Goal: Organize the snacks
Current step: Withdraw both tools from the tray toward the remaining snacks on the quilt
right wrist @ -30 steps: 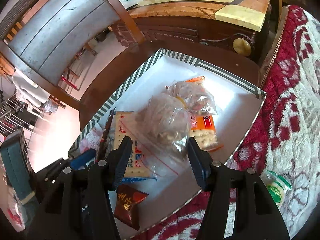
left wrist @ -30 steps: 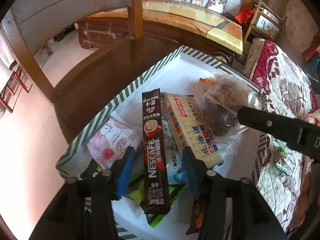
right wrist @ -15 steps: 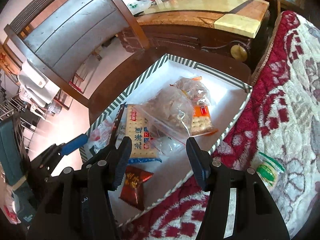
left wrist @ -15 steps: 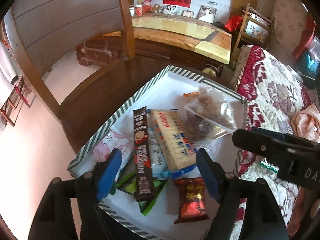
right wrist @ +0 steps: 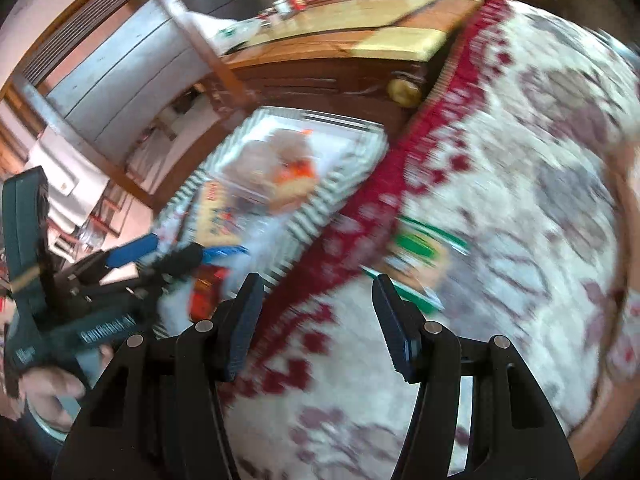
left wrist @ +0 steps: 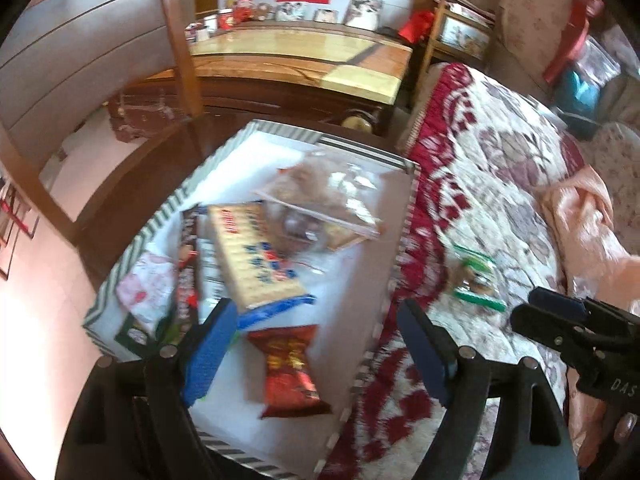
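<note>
Green and clear film wraps the one snack packet [left wrist: 476,278] lying outside the box [left wrist: 408,216], on the red and cream quilt [left wrist: 500,152] just right of the box's right wall. The packet looks light, soft and crinkly, and probably slippery; its contents appear to be small pieces that could crush, so a moderate pinch across the flat sealed end or the narrow width is the safer hold. In the right wrist view the packet [right wrist: 420,256] lies just beyond the right claw [right wrist: 318,322], ahead of and slightly right of its right finger, not yet between the fingers. The right claw is wide open and holds nothing; this view is heavily blurred, so finer detail of the packet cannot be read. The next move likely calls for a short advance to the far right so the fingers straddle the packet before closing. The left claw [left wrist: 320,350] is also wide open and empty, hanging over the near end of the box above a red wrapper [left wrist: 290,372]. Inside the box lie a long cracker pack [left wrist: 256,256], a clear bag [left wrist: 320,200] of brown pieces at the far end, a dark coffee stick [left wrist: 187,264] and a pink pouch [left wrist: 146,286] on the left. Soft quilt beneath the packet may yield under pressure, so it could slide or fold.
</note>
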